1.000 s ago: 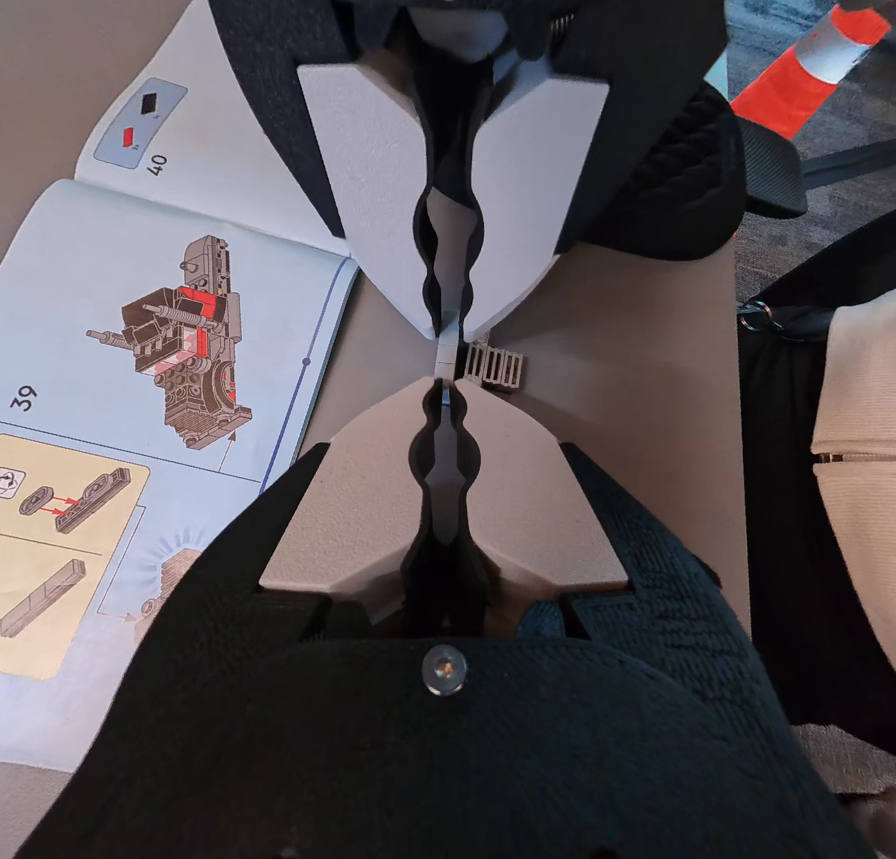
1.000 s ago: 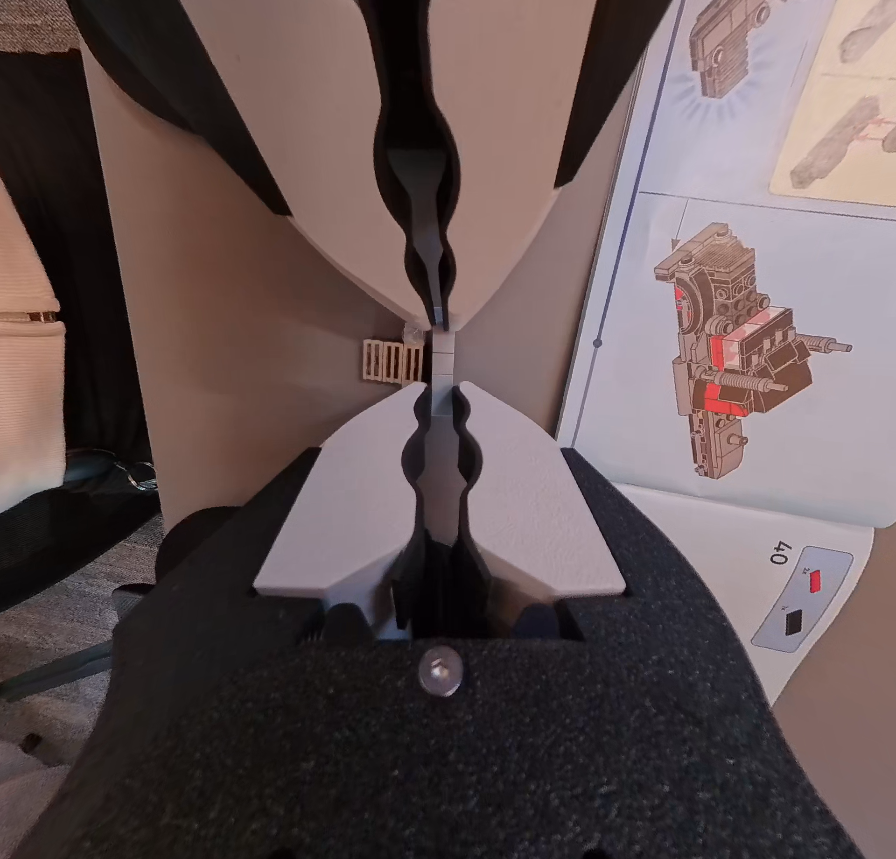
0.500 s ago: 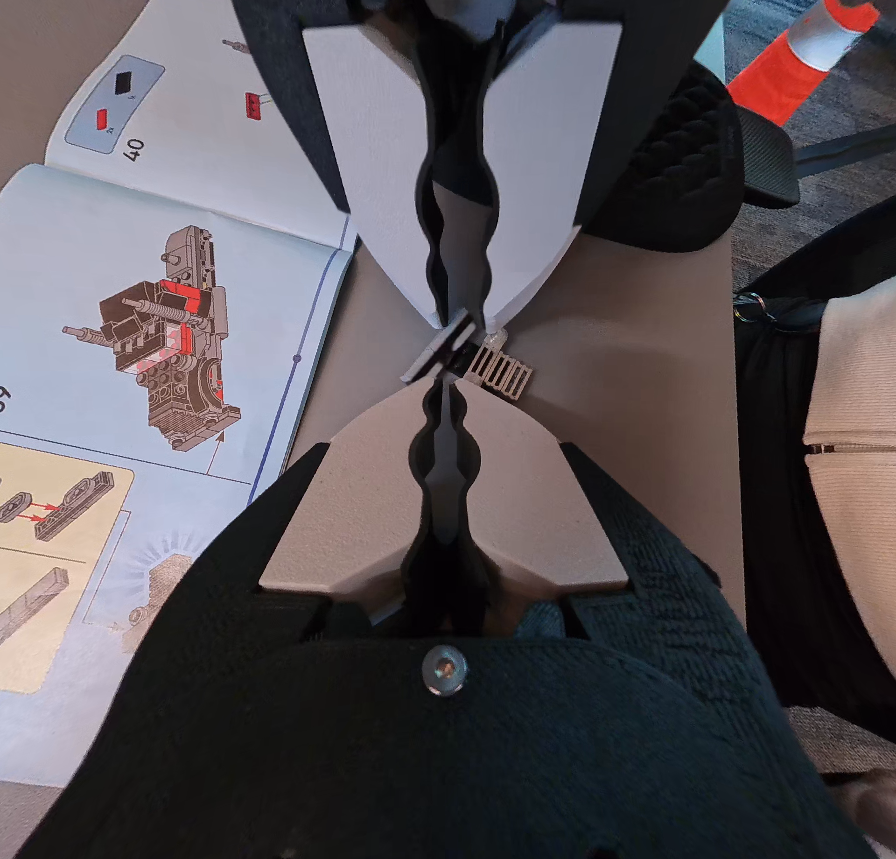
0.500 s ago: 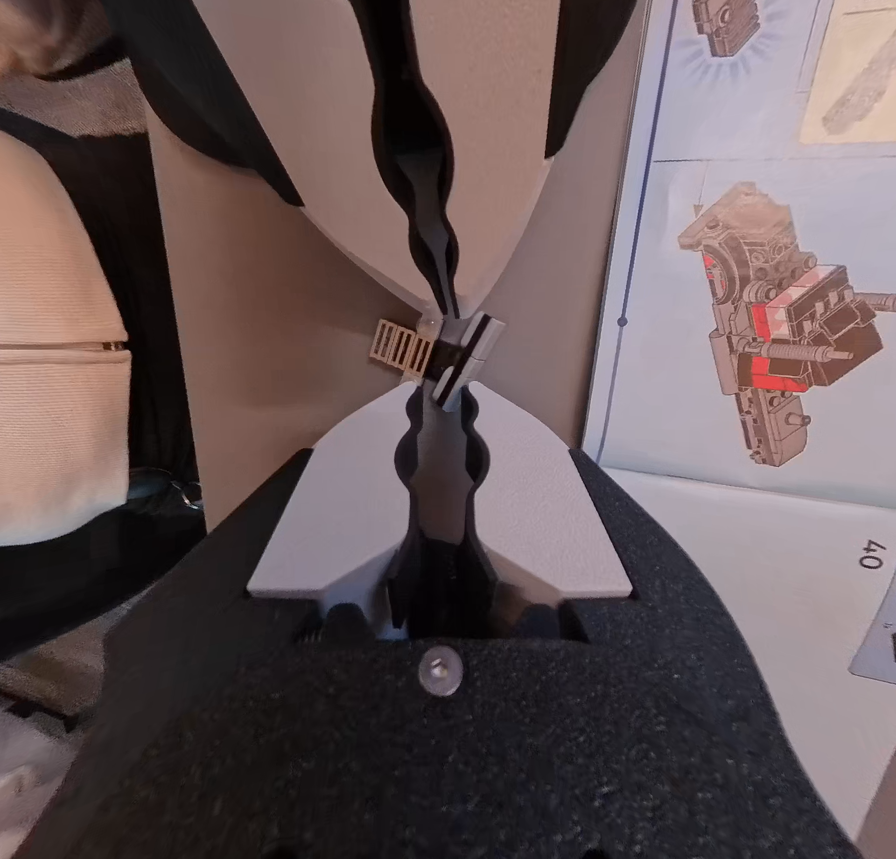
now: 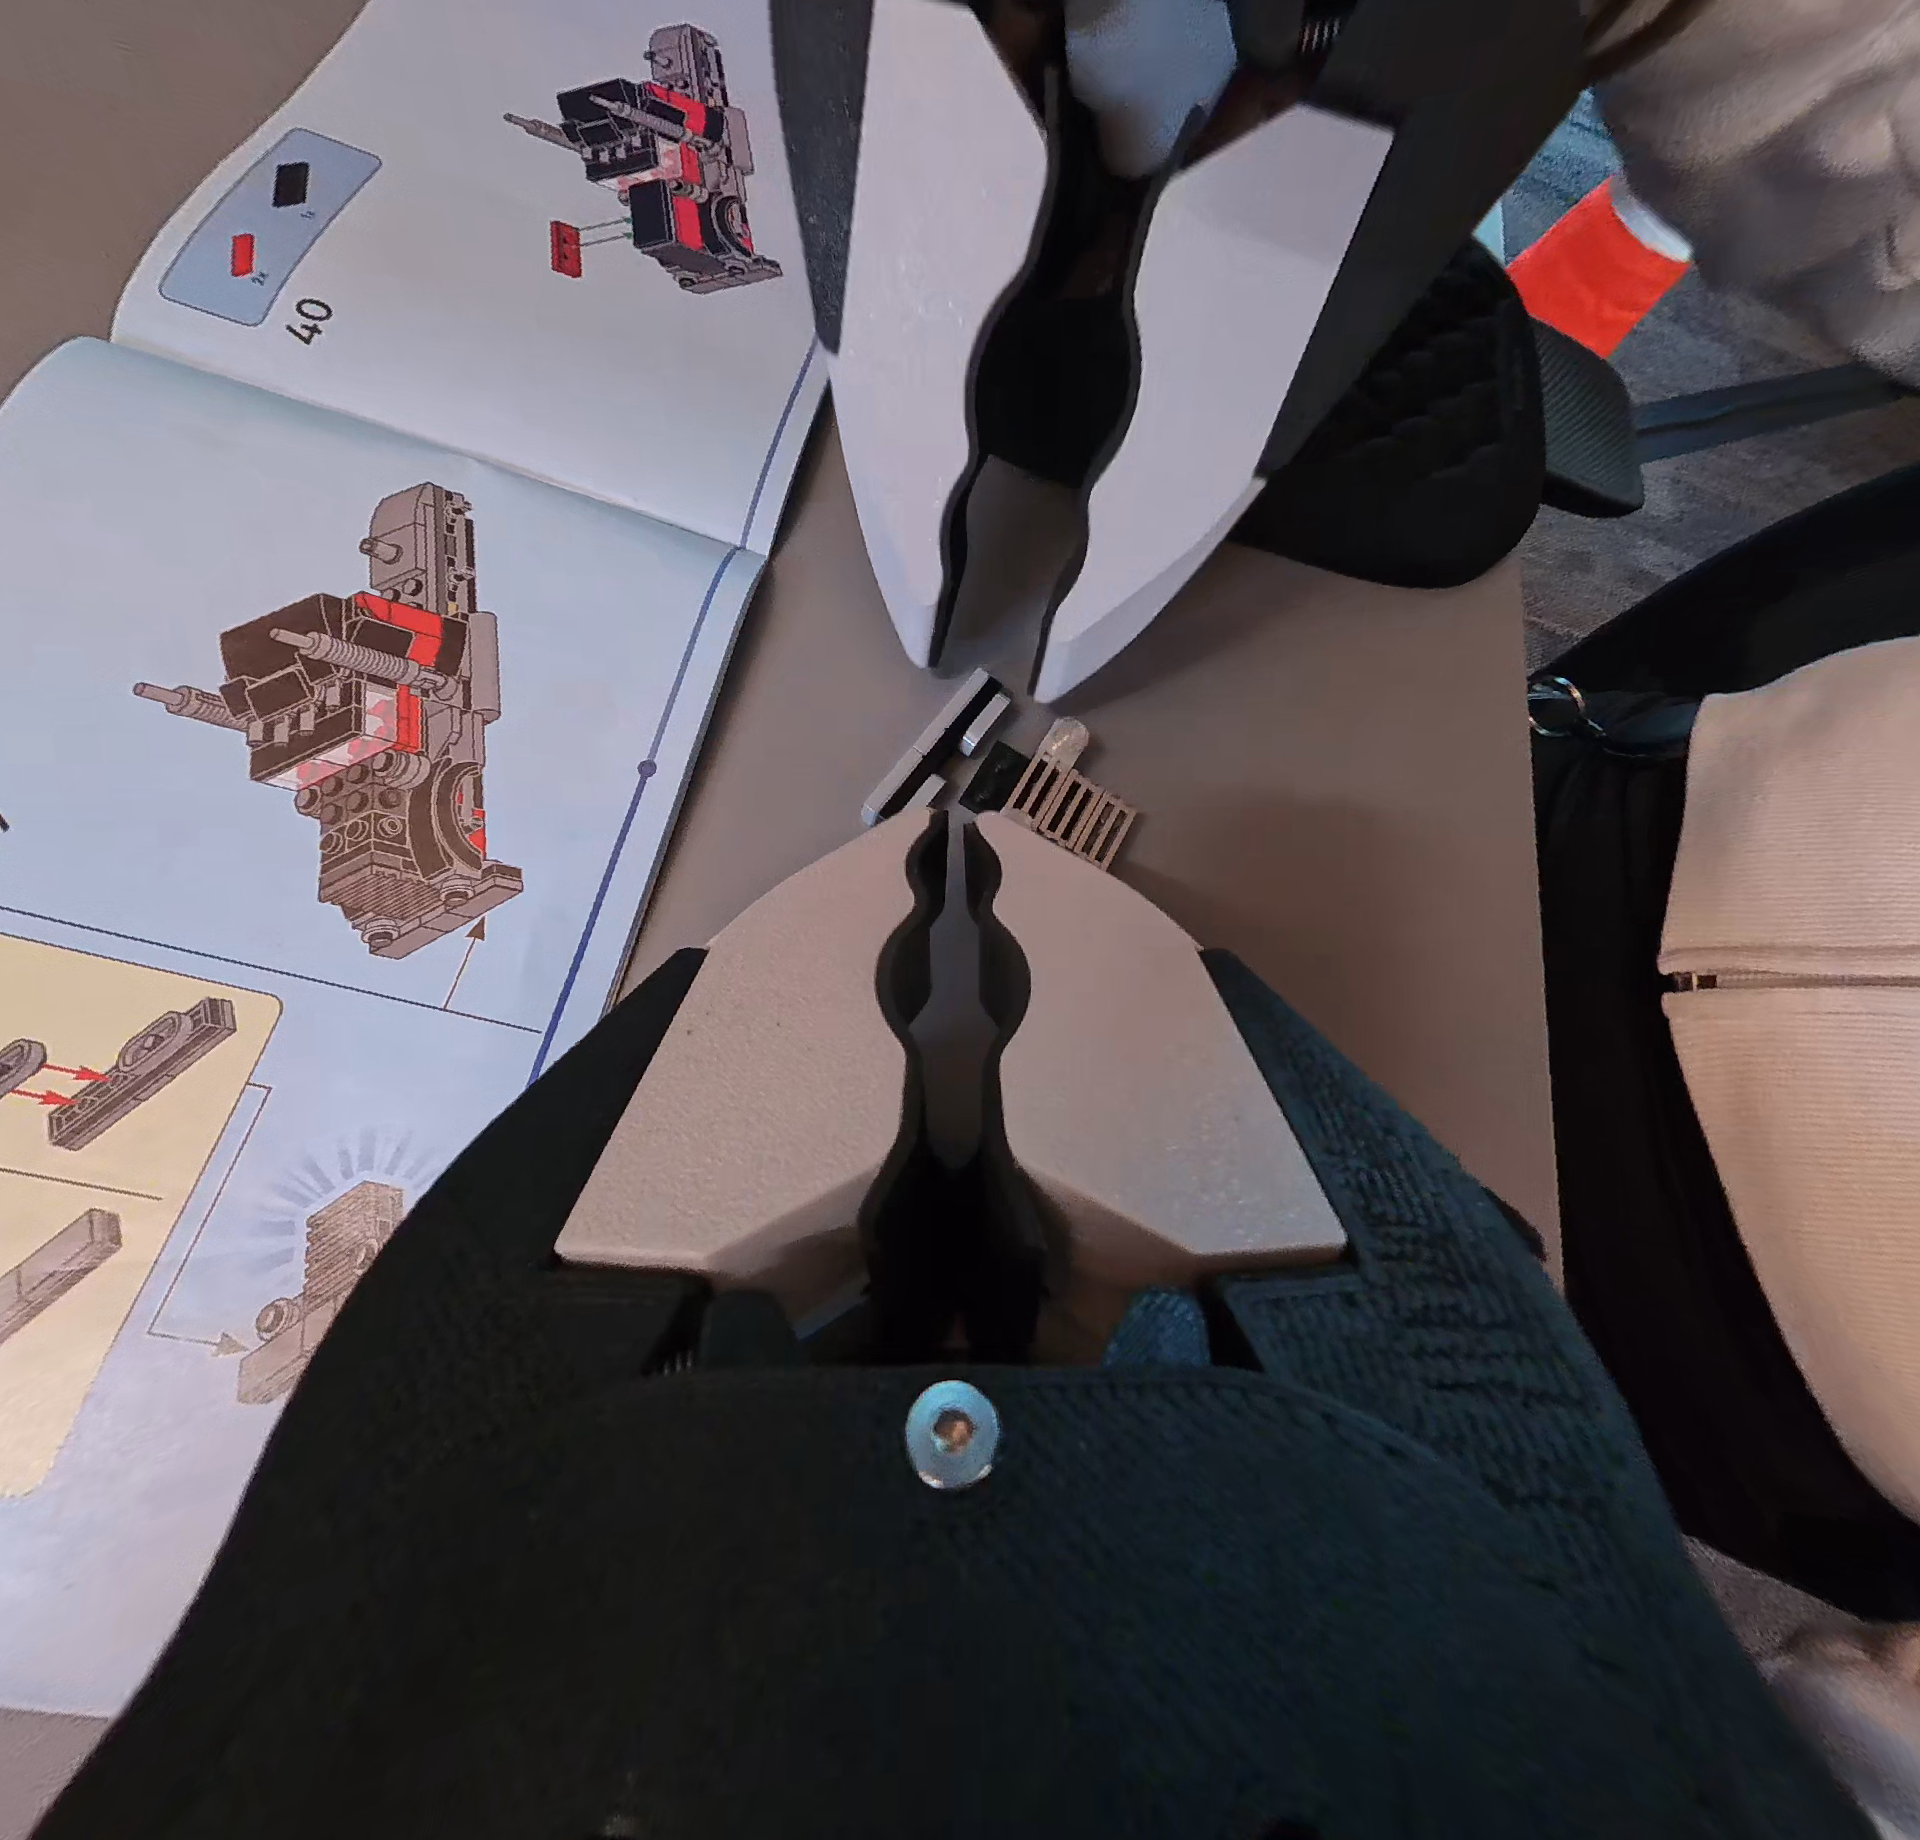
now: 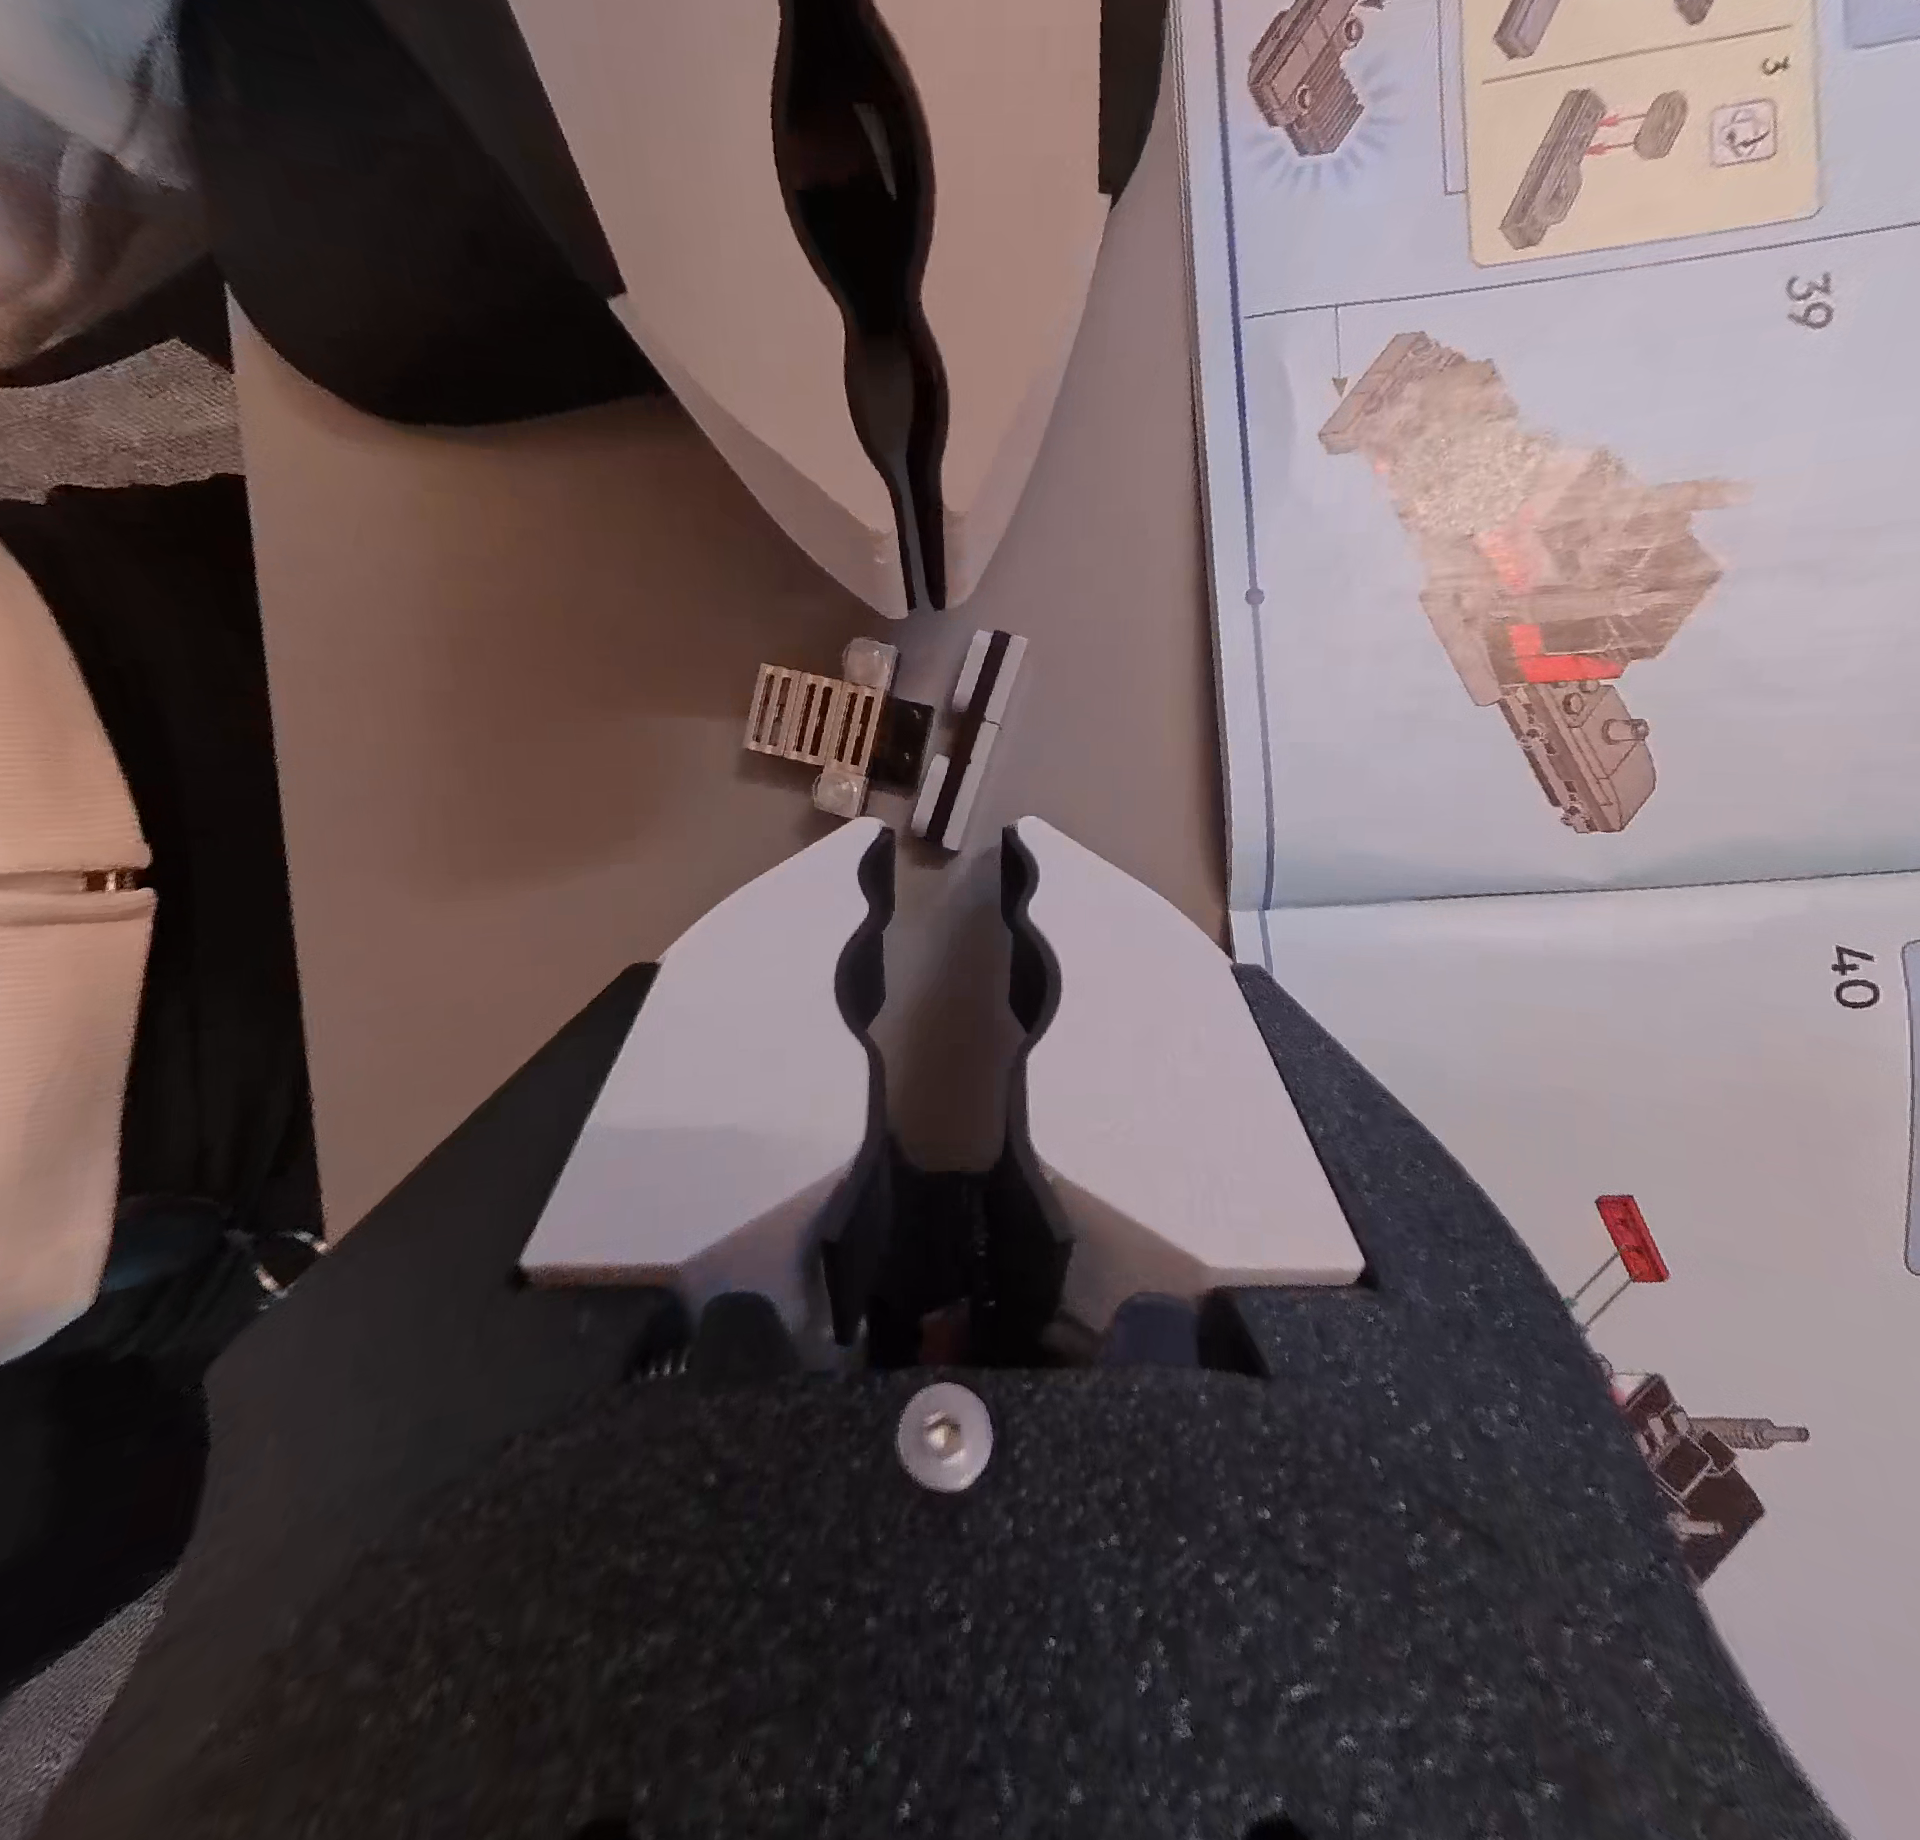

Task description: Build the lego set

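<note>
A small lego piece lies on the tan table (image 5: pixel 1330 917) between the two grippers. It is a grey-and-black plate stack (image 5: pixel 935 751) joined to a tan grille (image 5: pixel 1075 811) with clear studs. It also shows in the right wrist view: stack (image 6: pixel 968 741), grille (image 6: pixel 816 725). My left gripper (image 5: pixel 951 826) is shut and empty, its tips just short of the stack. It shows at the top of the right wrist view (image 6: pixel 922 595). My right gripper (image 6: pixel 945 836) is open and empty, tips on either side of the stack's near end. It shows open in the left wrist view (image 5: pixel 992 676).
The open instruction booklet (image 5: pixel 364 647) lies beside the piece, also in the right wrist view (image 6: pixel 1558 543). A person in beige (image 5: pixel 1787 1011) sits at the table's edge (image 5: pixel 1527 855). A black chair (image 5: pixel 1403 460) and an orange-and-white cone (image 5: pixel 1590 273) stand beyond. The grippers are tip to tip, or close to it.
Both grippers held the plate stack tip to tip. The stack twisted, then the right gripper opened, both let go and drew back, and the piece now lies on the table.
</note>
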Demonstrator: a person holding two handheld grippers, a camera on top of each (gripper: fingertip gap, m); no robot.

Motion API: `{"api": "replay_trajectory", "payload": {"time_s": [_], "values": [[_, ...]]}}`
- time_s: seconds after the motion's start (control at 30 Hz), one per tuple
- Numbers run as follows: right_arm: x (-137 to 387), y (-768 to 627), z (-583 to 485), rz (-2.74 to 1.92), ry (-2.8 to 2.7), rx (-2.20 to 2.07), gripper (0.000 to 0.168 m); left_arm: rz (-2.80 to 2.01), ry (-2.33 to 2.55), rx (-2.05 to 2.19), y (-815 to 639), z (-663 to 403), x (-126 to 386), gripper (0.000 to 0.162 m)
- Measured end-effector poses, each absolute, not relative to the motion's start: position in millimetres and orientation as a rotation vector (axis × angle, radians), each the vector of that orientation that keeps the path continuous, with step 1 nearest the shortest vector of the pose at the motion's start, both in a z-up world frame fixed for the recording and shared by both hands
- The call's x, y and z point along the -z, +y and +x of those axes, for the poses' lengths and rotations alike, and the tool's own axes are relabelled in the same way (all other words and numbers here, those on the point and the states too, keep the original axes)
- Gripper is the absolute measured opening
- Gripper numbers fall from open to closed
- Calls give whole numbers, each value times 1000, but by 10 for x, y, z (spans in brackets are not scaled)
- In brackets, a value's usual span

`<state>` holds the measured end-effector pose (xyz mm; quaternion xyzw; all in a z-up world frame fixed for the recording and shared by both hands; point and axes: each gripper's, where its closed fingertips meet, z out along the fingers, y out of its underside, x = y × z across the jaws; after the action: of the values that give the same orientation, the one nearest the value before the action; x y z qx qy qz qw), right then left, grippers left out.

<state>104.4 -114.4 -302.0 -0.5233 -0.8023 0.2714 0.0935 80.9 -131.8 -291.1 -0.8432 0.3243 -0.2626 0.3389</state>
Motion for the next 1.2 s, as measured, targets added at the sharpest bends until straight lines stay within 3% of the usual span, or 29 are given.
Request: {"api": "replay_trajectory", "payload": {"time_s": [0.27, 0.5, 0.7, 1.2], "values": [[3070, -1169, 1021, -1525, -2390, -883, 11, -2186, 833, 678, -1310, 800, 2899, 6], [2692, -1294, 1052, -1685, -2229, -1521, 10, -1955, 886, 705, -1396, 842, 2645, 25], [2374, -1443, 1082, -1653, -2177, -1902, 10, -1603, 934, 481, -1489, 841, 2314, 34], [2290, -1593, 1062, -1629, -2234, -2158, 10, -1419, 1026, 330, -1569, 922, 2237, 15]]}}
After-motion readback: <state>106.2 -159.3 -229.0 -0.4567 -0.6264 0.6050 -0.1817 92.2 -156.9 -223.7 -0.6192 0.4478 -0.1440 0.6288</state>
